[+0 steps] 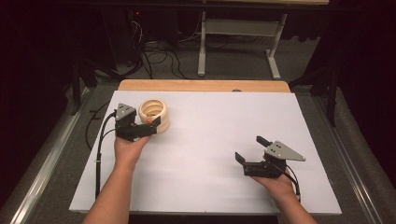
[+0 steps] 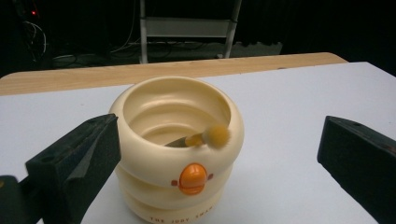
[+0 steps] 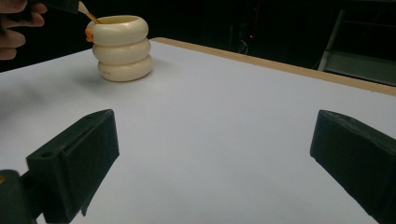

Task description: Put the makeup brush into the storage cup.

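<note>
Reaching forward at the table's left, the left gripper (image 1: 150,125) stands with jaws spread wide around a cream duck-faced pot (image 1: 155,114), gripping nothing; a small brush (image 2: 205,137) rests inside. The right gripper (image 1: 250,149), jaws wide and empty, hovers well apart.

Open white table (image 1: 210,140) lies ahead of the right gripper (image 1: 248,149), nothing between its spread jaws. The only obstacle is the cream holder (image 1: 154,115), standing just in front of the left gripper (image 1: 150,125), a brush (image 2: 205,138) leaning over its near rim, between that gripper's parted jaws.
</note>
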